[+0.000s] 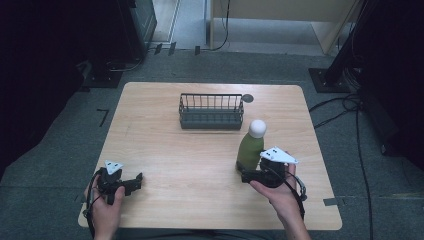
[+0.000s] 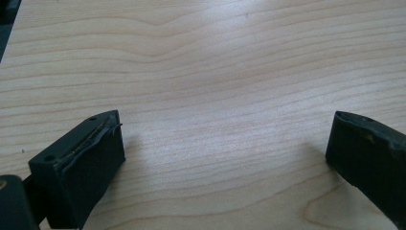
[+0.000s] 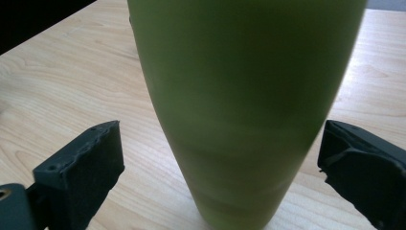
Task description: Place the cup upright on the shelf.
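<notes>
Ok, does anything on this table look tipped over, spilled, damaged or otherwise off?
Nothing stands out. The green bottle with a white cap stands upright on the light wooden table, between the open jaws of the right gripper. The dark wire basket sits square near the far edge. The left gripper is open over bare wood. No spills show.

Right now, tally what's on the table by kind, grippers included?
Bottle, green with white cap: 1
Wire basket, dark grey: 1
Small round disc beside the basket, grey: 1
Grippers: 2, left gripper and right gripper, both open
Total: 5
</notes>
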Demonstrator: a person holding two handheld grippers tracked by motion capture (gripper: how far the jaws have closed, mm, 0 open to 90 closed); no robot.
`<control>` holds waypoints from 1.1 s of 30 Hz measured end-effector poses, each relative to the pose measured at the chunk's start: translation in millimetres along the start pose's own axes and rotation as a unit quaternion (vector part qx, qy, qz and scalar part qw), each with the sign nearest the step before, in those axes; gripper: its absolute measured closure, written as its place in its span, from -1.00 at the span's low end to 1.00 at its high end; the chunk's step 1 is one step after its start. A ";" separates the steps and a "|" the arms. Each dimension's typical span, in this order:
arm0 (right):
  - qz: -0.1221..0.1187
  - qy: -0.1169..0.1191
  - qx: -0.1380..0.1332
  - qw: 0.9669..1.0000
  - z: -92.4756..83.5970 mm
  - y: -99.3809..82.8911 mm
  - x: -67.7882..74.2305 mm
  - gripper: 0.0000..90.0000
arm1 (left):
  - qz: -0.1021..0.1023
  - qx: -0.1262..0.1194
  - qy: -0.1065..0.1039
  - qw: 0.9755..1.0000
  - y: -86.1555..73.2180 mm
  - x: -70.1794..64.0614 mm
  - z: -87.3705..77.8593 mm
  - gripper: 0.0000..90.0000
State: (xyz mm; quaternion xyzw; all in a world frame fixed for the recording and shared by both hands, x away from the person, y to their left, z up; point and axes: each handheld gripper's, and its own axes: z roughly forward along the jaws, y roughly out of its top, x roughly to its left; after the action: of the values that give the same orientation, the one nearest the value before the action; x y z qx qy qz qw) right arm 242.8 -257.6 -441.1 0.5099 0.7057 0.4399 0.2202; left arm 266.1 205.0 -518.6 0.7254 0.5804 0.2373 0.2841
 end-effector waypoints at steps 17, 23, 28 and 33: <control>0.007 -0.024 -0.010 1.000 13.3 13.0 0.8 -0.70 | 0.001 0.001 0.000 1.000 0.0 0.1 -0.1 -1.00; 0.008 -0.032 -0.016 0.999 15.8 14.7 1.2 -0.61 | 0.000 0.000 0.000 1.000 0.0 0.0 0.0 -1.00; -0.003 -0.034 -0.017 0.999 15.4 14.6 1.1 -0.58 | 0.000 0.000 0.000 1.000 0.0 0.0 0.0 -1.00; -0.013 -0.030 -0.012 0.999 15.4 16.9 0.5 -0.56 | 0.000 0.000 0.000 1.000 0.0 0.0 0.0 -1.00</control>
State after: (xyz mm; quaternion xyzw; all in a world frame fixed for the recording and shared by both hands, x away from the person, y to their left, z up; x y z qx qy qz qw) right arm 263.2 -249.4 -434.7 0.5112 0.7000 0.4296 0.2532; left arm 266.2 205.0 -518.6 0.7255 0.5803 0.2372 0.2841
